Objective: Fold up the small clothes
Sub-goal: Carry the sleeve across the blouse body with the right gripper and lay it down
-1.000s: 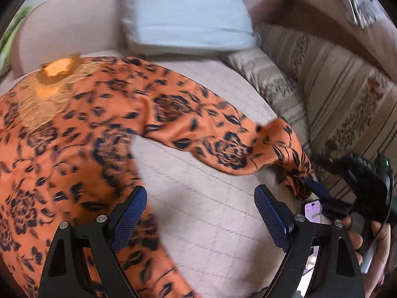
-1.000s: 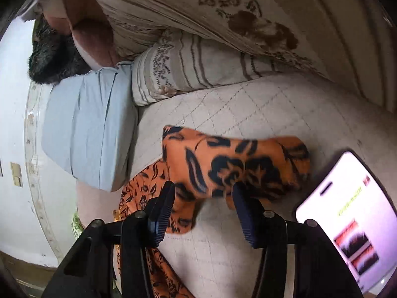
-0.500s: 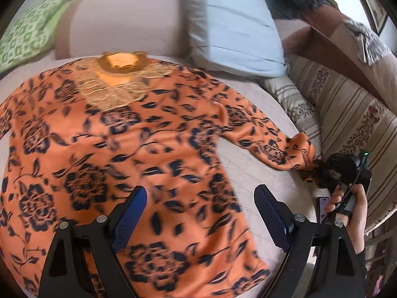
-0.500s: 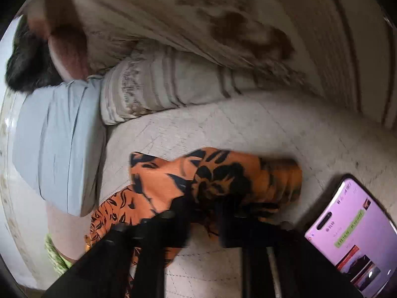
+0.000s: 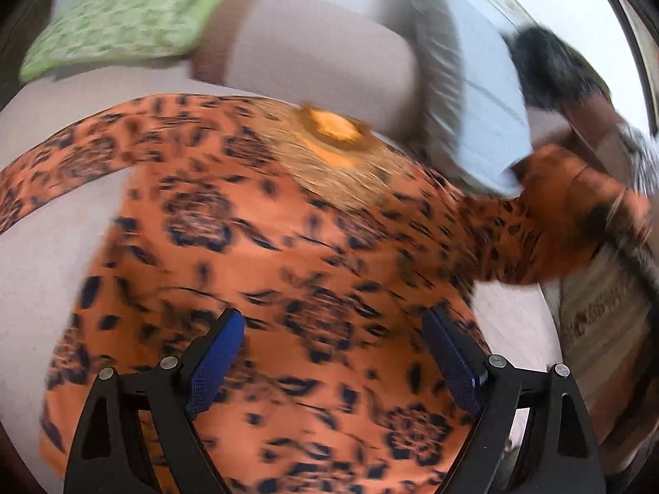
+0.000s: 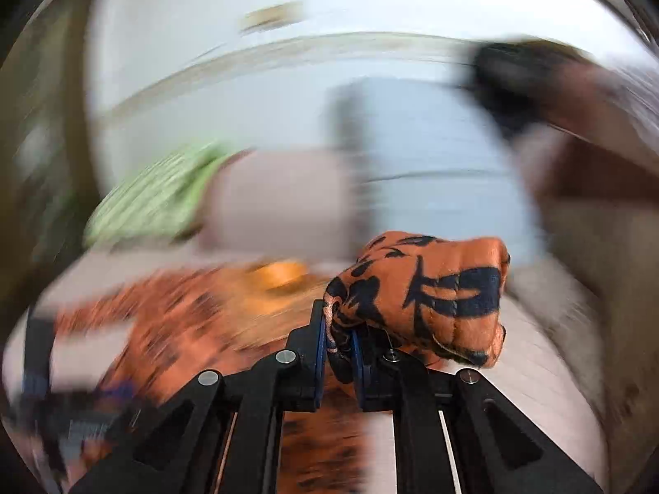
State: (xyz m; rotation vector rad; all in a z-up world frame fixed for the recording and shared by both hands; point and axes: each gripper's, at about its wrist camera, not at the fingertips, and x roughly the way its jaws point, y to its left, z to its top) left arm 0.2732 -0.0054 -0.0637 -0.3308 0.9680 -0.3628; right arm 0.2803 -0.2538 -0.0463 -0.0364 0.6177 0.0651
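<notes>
An orange top with a black floral print [image 5: 288, 255] lies spread on the pale quilted bed [image 5: 45, 263], its gold embroidered neckline [image 5: 333, 131] toward the pillows. My left gripper [image 5: 333, 366] is open and empty, hovering over the top's lower body. My right gripper [image 6: 340, 350] is shut on the cuff of the right sleeve [image 6: 424, 292] and holds it lifted off the bed. In the left wrist view that sleeve [image 5: 568, 222] rises at the right. Both views are blurred by motion.
A green patterned pillow [image 5: 123, 29], a beige pillow [image 5: 321, 49] and a pale blue pillow [image 5: 473, 103] line the head of the bed. A striped cushion [image 5: 601, 308] lies at the right. A person's dark hair [image 5: 547, 70] shows beyond the blue pillow.
My right gripper has shut on the sleeve cuff and lifted it up and inward over the top. My left gripper has swung left, from the sleeve area to over the top's body.
</notes>
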